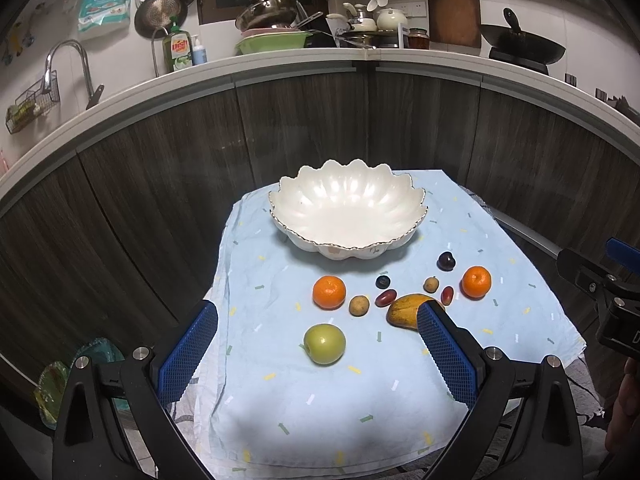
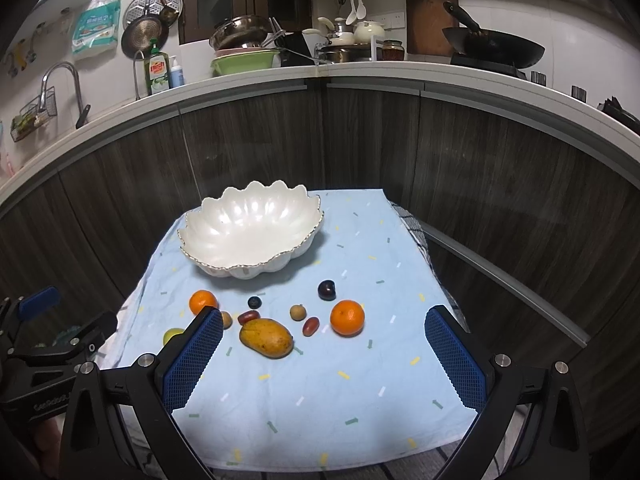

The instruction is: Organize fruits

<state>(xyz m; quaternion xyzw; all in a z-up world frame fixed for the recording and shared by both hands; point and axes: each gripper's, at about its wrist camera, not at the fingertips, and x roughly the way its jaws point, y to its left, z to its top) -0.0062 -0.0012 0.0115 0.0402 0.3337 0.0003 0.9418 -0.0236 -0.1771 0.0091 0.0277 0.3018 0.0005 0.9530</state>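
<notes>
A small table was covered by a light blue cloth (image 2: 320, 400). A white scalloped bowl (image 2: 250, 236) was set at its far left; oranges, a mango (image 2: 266, 338), a green apple (image 1: 324, 344) and small fruits were scattered nearer.

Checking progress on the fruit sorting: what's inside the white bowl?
Nothing: the bowl shows a bare white floor in both views. Only the strip just behind its near rim is hidden. All the fruit lies on the cloth.

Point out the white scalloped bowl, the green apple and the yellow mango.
White scalloped ceramic bowl (image 1: 416, 216): left wrist view, right rim.
Round green apple (image 1: 324, 344): left wrist view, middle of its skin.
Oval yellow mango (image 2: 267, 338): right wrist view, middle of its upper side.
</notes>
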